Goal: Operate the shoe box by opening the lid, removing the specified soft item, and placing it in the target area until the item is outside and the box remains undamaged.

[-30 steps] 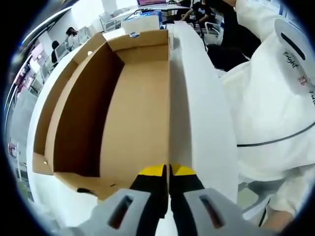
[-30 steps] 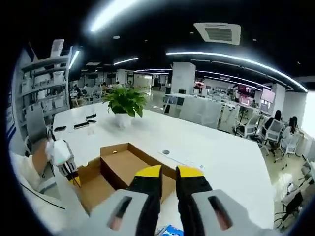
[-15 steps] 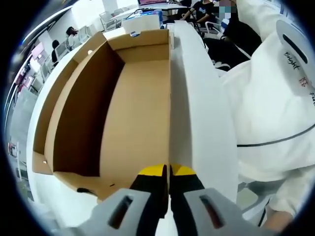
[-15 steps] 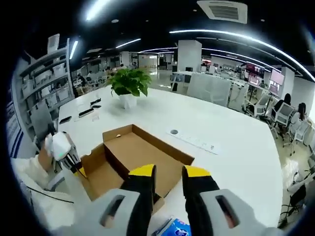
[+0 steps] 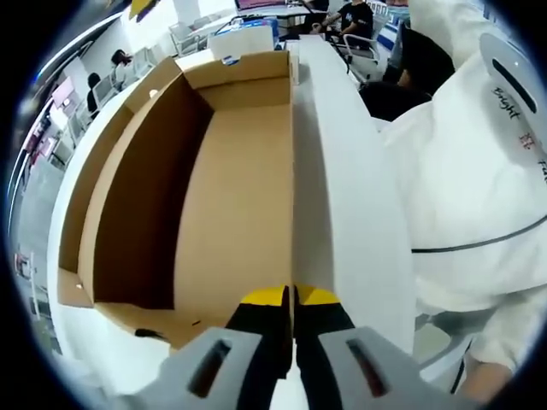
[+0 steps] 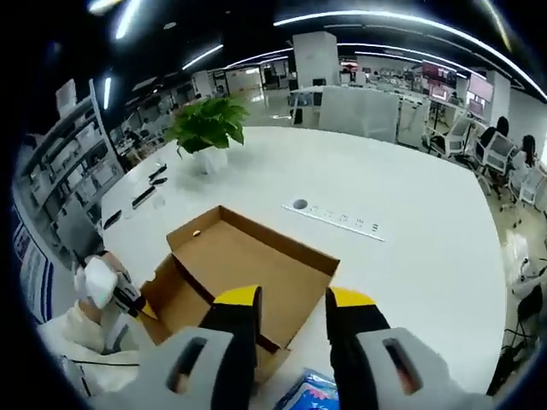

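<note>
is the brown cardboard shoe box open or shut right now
Open. In the right gripper view the brown cardboard shoe box has its lid folded back, the bare brown floor showing. The left gripper grips the lid's edge.

The shoe box (image 5: 231,196) is made of matt brown cardboard, plain inside. The table (image 6: 410,213) is finished in smooth white with a slight sheen. The grippers' fingertips (image 6: 235,299) are capped in yellow, seemingly plastic.

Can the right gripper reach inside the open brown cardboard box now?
Probably yes. The right gripper, jaws apart, hovers above the brown cardboard box, whose lid is folded back; nothing stands between them. The left gripper is shut on its edge.
</note>
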Motion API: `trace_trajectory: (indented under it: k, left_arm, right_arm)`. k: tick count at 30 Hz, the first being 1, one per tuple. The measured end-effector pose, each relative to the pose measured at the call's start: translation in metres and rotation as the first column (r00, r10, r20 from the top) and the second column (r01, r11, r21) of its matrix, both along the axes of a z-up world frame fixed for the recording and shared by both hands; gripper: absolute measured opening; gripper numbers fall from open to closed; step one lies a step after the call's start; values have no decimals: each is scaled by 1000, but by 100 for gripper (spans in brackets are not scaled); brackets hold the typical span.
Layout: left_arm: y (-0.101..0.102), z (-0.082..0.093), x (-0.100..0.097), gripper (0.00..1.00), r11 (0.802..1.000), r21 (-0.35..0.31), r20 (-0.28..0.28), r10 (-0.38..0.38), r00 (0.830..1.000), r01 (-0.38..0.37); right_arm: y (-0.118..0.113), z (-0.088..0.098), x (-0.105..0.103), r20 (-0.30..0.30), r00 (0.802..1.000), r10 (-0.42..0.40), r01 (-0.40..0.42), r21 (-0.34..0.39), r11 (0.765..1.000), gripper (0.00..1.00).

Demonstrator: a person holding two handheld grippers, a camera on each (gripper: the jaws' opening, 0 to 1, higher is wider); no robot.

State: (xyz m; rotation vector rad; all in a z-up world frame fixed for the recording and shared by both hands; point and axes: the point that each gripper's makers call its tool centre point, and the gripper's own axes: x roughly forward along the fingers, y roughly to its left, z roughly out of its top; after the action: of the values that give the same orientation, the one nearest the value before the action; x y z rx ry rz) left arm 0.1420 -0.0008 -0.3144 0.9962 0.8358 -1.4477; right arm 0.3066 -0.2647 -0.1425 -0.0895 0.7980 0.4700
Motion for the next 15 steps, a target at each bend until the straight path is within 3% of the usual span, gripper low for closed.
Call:
trace_trajectory:
  k: [2,4,7,10,15]
  left_arm:
    - [1,0,-1,1,999,-11,19,-35,999,36]
    - [0,1,0,1,1000,-10,7,-13,1000,13]
    - [0,1,1,1,1000,-3,7,-17,1000,17]
    - [0,1,1,1,1000,-5,5,-17,1000,17]
    - [0,1,1,1,1000,-7,8,-17,1000,17]
  right_arm:
    - [-16,-11,11,10,999,-35,35,-91,995,24]
    - [-28,-20,17,-12,993,-117,115,-126,985,18]
    - [-28,-20,29,-11,991,-133,132,-72,989,15]
    - [-25,-15,37,-27,983,-183,182,-5,983,19]
    - [-21,-14,48,-24,983,-180,178,-56,982,22]
